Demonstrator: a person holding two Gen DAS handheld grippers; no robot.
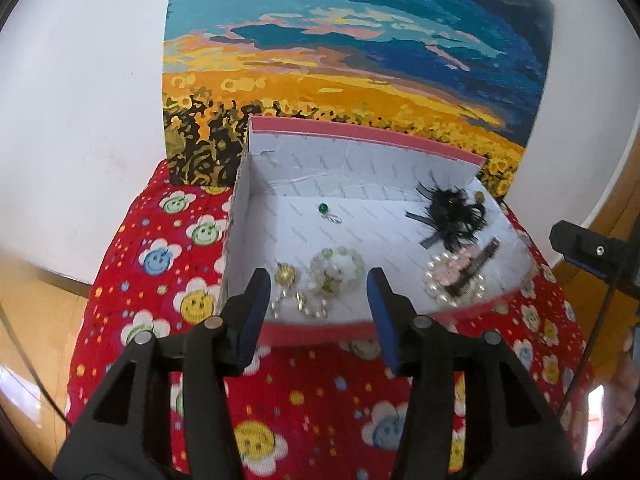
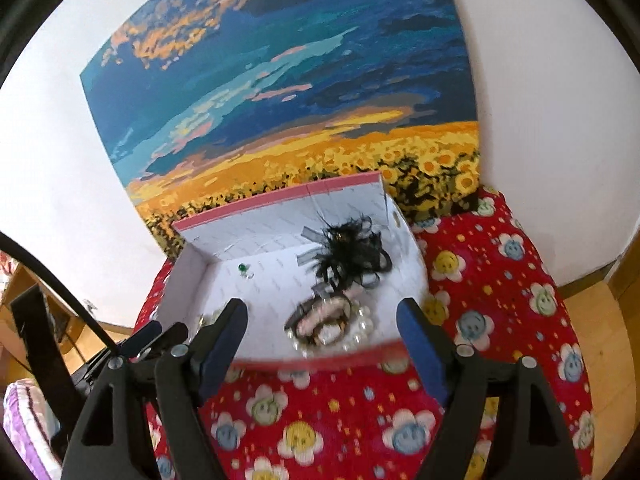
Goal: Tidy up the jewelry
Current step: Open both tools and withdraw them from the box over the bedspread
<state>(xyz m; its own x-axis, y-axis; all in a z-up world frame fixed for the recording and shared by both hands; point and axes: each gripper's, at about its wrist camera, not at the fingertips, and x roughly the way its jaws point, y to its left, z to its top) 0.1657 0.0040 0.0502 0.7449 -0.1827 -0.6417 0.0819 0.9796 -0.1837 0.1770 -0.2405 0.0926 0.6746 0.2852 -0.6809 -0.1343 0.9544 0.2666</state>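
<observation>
Jewelry is lying inside the open pink-edged box (image 1: 440, 148), which is sitting on a red smiley-flower cloth (image 1: 312, 400) against a sunflower painting (image 1: 360, 40). Both claws are hovering over the box's near edge, angled down into it, and nothing is sitting between either pair of jaws.

The left claw (image 1: 318, 300) is standing moderately open and empty. Directly ahead of it, along the near edge toward the near left corner, the pale green bead bracelet (image 1: 338, 268) and the gold earrings (image 1: 286, 276) are lying in a loose cluster. The bracelet is lying flat, a ring with no long axis, so no wrist roll appears necessary for a grasp across its band.

The right claw (image 2: 322, 328) is standing wide open and empty. Just ahead of it, by the near edge, the pearl bracelet (image 2: 360, 332) is lying under a dark hair clip (image 2: 316, 312), whose long axis is running diagonally toward the far right corner. The black feather hairpiece (image 2: 352, 256) is resting beyond, toward the far right corner. A small green-stone ring (image 1: 323, 209) is lying alone near the far wall, well apart from both claws.

Judgement: each claw is nearer its own cluster; the left claw is better placed for the green bracelet.
</observation>
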